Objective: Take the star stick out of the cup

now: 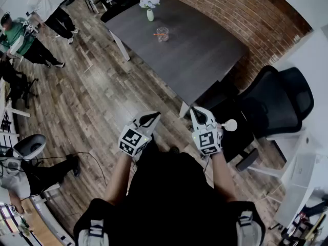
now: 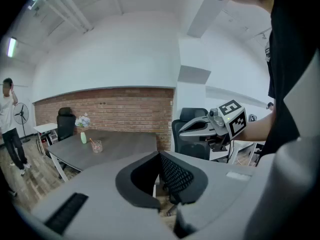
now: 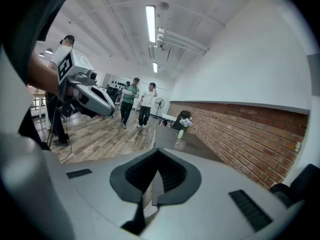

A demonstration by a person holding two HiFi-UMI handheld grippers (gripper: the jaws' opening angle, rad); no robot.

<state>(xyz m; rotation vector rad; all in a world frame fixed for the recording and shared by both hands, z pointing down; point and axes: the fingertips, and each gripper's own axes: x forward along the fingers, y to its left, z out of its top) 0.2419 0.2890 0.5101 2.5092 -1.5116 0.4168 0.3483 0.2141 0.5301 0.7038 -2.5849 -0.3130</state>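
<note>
The star stick (image 1: 159,34) is in the cup (image 1: 163,34), near the top middle of the head view. It looks like a thin orange bit poking over the rim (too small for me to see the star). The cup is see-through and I can't make out anything else in it. It stands on the dark table (image 1: 205,55), just below a little vase of white flowers (image 1: 149,6).

So nothing of the job is done yet, I think. The stick has to be reached, pinched and lifted out.

Both grippers are low in the picture, close to the person's body and well apart from the table. The left gripper (image 1: 152,116) has its jaws pressed together with nothing in between. The right gripper (image 1: 195,110) is the same, tips touching and empty.

A black chair (image 1: 271,104) sits at the right, by the table's near corner. Two people (image 1: 46,6) stand on the wood floor (image 1: 92,101) in the upper left.
</note>
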